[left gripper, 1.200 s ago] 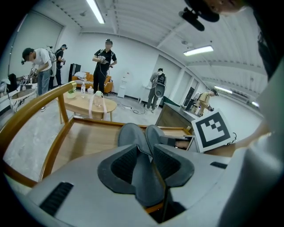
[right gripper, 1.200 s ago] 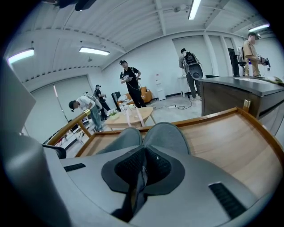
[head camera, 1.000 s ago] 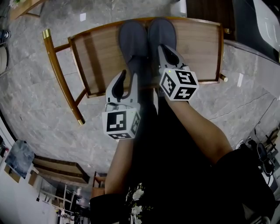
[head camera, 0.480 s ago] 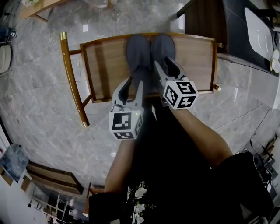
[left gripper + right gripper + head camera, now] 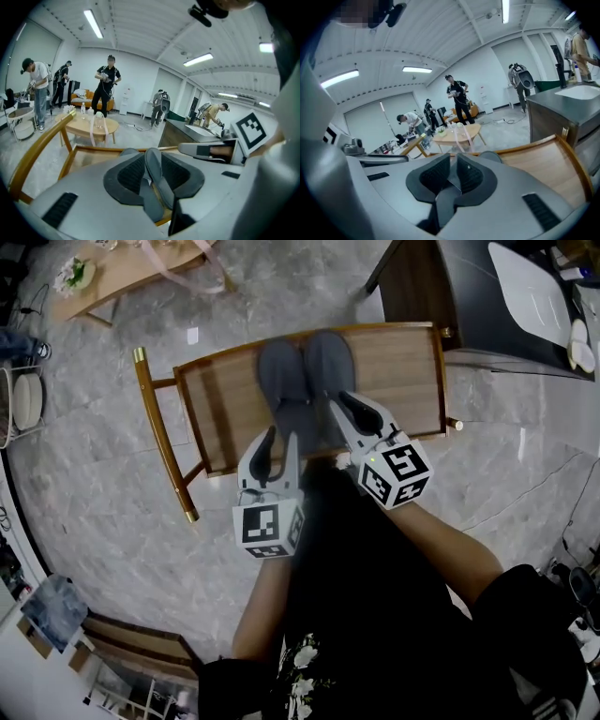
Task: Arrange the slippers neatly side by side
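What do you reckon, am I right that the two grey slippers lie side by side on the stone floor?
The surface is wrong: the two grey slippers lie side by side on the wooden seat, as the head view shows.

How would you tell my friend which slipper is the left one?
Find the wooden chair on the grey marble floor; two grey slippers lie side by side on its seat. The left slipper is the one nearer the chair's curved rail with gold tips, while the right slipper lies farther from it.
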A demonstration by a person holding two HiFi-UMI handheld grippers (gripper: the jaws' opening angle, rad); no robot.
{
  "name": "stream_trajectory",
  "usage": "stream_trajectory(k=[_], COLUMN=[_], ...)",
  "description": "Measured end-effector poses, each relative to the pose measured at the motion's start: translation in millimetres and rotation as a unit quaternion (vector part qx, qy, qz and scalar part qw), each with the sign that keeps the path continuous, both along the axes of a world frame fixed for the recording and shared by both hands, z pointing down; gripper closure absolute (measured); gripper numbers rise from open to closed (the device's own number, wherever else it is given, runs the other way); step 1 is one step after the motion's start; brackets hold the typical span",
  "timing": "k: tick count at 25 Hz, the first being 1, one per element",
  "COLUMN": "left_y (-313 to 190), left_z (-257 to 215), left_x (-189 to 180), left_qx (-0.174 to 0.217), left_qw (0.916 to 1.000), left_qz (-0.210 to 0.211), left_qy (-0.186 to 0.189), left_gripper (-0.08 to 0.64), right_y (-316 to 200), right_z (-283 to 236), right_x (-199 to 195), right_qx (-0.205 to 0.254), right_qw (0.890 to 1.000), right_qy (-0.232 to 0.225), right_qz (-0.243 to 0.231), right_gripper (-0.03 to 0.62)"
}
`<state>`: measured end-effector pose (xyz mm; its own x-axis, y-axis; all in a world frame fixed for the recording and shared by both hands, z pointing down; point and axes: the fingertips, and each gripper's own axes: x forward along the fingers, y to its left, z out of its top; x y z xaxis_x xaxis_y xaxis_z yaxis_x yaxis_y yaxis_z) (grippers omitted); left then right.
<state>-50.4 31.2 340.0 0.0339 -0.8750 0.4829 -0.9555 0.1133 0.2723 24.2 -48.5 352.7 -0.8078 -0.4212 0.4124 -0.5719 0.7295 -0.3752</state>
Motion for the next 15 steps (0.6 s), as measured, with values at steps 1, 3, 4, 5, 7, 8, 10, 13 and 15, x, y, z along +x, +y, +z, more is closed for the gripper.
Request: stream_trajectory(k=[1, 3, 4, 5, 7, 8, 10, 13, 15], left_y=[1.4, 5.0, 6.9, 8.9, 14.0, 16.6, 20.9, 30.3, 34.7], left_z=[-12.3, -41.1, -57.4, -74.6, -109.3, -125.7, -153.4, -184.3, -196.8], left_x=[0.2, 4.3, 8.6, 13.5, 23.6, 28.2, 33.5, 29.6, 27.6], left_qx=[0.011, 0.035, 0.05, 0.066, 0.097, 0.109, 0.127, 0.155, 0.172], left_qw=[0.9999, 0.999, 0.9982, 0.9969, 0.9927, 0.9901, 0.9853, 0.9789, 0.9744], left_qz=[-0.008, -0.019, -0.017, -0.012, 0.0, 0.002, -0.003, -0.03, -0.043], left_qy=[-0.009, -0.023, -0.029, -0.04, -0.072, -0.089, -0.115, -0.13, -0.138], left_gripper=[0.468, 0.536, 0.55, 0.554, 0.557, 0.557, 0.557, 0.557, 0.557], right_y=[6.3, 20.1, 26.9, 33.0, 43.0, 46.1, 46.9, 42.8, 39.8], right_z=[-17.2, -53.3, -71.2, -89.0, -122.5, -137.0, -156.5, -166.4, -173.4], right_x=[3.9, 14.2, 21.1, 28.8, 45.5, 53.8, 68.8, 82.9, 84.2], right_qx=[0.016, 0.059, 0.086, 0.113, 0.159, 0.174, 0.199, 0.22, 0.238], right_qw=[1.0, 0.997, 0.994, 0.991, 0.984, 0.982, 0.978, 0.974, 0.97], right_qy=[-0.012, -0.027, -0.028, -0.026, -0.021, -0.02, -0.013, 0.003, 0.004], right_qz=[-0.015, -0.046, -0.059, -0.071, -0.076, -0.072, -0.061, -0.051, -0.051], right_gripper=[0.582, 0.592, 0.592, 0.594, 0.594, 0.594, 0.594, 0.594, 0.595])
